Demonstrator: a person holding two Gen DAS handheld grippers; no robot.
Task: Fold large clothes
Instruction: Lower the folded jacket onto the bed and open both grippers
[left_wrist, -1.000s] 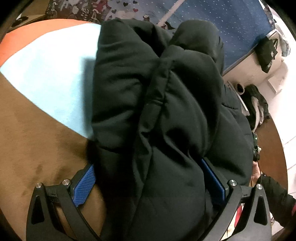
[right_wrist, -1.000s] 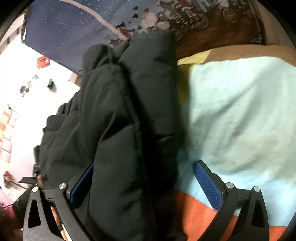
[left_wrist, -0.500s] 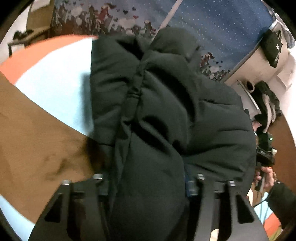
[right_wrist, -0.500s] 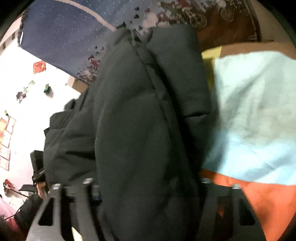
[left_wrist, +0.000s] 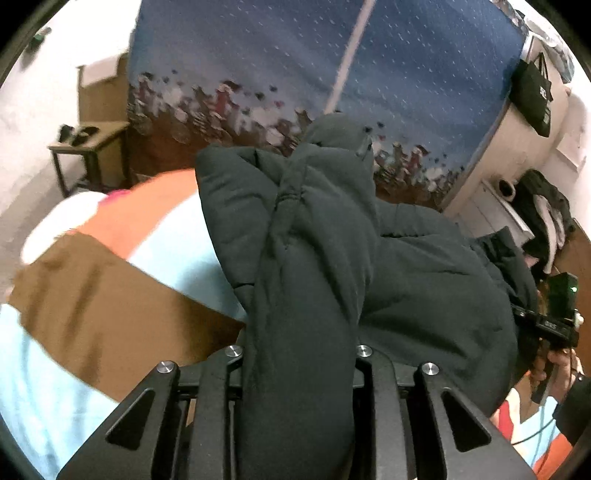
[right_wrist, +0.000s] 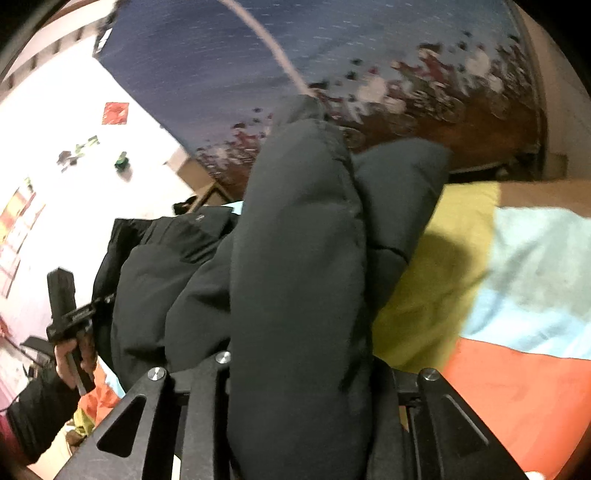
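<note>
Black padded jacket (left_wrist: 314, 258) bulges between both pairs of fingers! The left gripper (left_wrist: 295, 373) has just been closing and now pinches a thick fold; the right gripper (right_wrist: 299, 373) likewise, clamped on its own roll of jacket. Ahead of the fingers the rest drapes toward the striped blanket (right_wrist: 517, 266). This looks like the lift before a fold: next, carry both edges over evenly, without slipping.
</note>
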